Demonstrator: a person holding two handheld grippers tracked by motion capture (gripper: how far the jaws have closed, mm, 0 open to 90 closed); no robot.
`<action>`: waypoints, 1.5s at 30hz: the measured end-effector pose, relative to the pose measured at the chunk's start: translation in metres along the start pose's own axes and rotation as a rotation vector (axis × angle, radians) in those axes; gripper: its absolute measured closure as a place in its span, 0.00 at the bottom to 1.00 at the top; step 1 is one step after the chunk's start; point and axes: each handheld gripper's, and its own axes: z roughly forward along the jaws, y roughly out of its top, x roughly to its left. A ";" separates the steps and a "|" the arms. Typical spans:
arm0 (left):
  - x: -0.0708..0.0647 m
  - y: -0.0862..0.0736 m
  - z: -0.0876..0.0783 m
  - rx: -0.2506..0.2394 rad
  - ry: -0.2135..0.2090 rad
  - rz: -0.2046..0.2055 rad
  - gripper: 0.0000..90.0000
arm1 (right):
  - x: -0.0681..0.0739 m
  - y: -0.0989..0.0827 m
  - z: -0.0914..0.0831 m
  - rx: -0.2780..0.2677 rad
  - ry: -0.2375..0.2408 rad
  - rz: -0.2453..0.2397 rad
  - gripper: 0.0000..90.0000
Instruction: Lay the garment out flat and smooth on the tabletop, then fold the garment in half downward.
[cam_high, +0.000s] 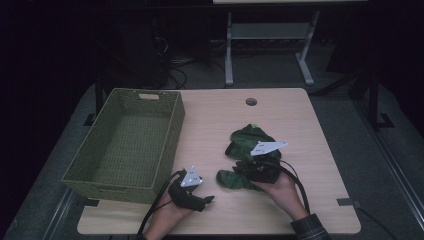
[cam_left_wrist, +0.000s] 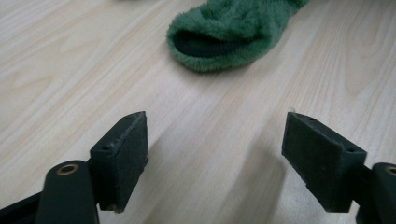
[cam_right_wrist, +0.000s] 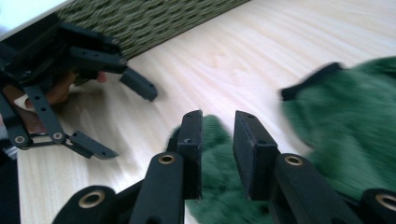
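Overhead, a pale wooden table (cam_high: 310, 130) in a dark room; left hand-held gripper (cam_left_wrist: 215, 154) wide, right hand-held gripper (cam_right_wrist: 218, 144) narrow.

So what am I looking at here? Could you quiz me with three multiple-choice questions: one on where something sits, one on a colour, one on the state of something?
1. Where is the woven basket on the table?
A. Left side
B. Right side
C. Far middle

2. What colour are the fuzzy socks?
A. Red
B. Green
C. White

3. How do the left gripper jaws stand?
A. Wide apart with nothing between them
C. Clamped on a sock
B. Shut tight on the basket rim

Answers: 1 A, since the high view shows the basket left of the socks. 2 B, as all three views show green fuzz. 3 A, because the left gripper view shows bare wood between its pads.
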 end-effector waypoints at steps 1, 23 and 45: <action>0.000 0.000 0.000 0.000 0.000 0.000 0.23 | 0.000 0.000 0.000 0.000 0.000 0.000 0.80; -0.001 -0.003 0.003 0.004 -0.003 0.026 0.14 | 0.037 -0.013 0.070 0.155 -0.076 -0.144 0.89; -0.001 -0.003 0.004 -0.002 -0.003 0.024 0.14 | 0.035 -0.010 0.038 0.066 0.030 -0.101 0.96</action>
